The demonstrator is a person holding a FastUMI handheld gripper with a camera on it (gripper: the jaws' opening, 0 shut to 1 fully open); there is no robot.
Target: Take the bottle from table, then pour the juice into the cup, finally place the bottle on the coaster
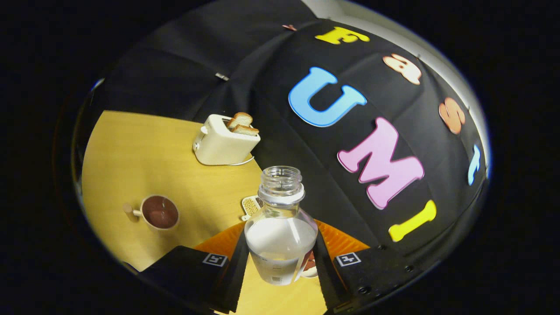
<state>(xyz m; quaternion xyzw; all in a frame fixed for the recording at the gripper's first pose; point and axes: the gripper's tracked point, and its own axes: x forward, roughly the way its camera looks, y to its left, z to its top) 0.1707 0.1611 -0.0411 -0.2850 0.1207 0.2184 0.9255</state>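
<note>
Jaws are clamped on the bottle point(281, 227), one finger on each side of its lower body, grip low near the base. The gripper point(280, 262) is rolled, so the whole scene sits tilted; the bottle is lifted off the surface point(131, 153) and its open, capless neck points up and away from the fingers. There is pale liquid in the lower part, level well below the neck. The cup point(160, 213) sits off to the left on the surface, well apart from the bottle mouth, and it looks like it already holds something dark. My read: mid-carry toward the pour, or just after one, can't tell which. Main risks: with no cap, any further roll before the mouth is over the cup dumps liquid on the surface. The low grip on a smooth round body means the bottle could pivot or slip between the fingers when tipped. The toaster point(225, 142) with bread and a small dish point(250, 205) of grains just beyond the bottle sit in the swing path, so a wide arc could clip them. I can't pick out the coaster with confidence.
</note>
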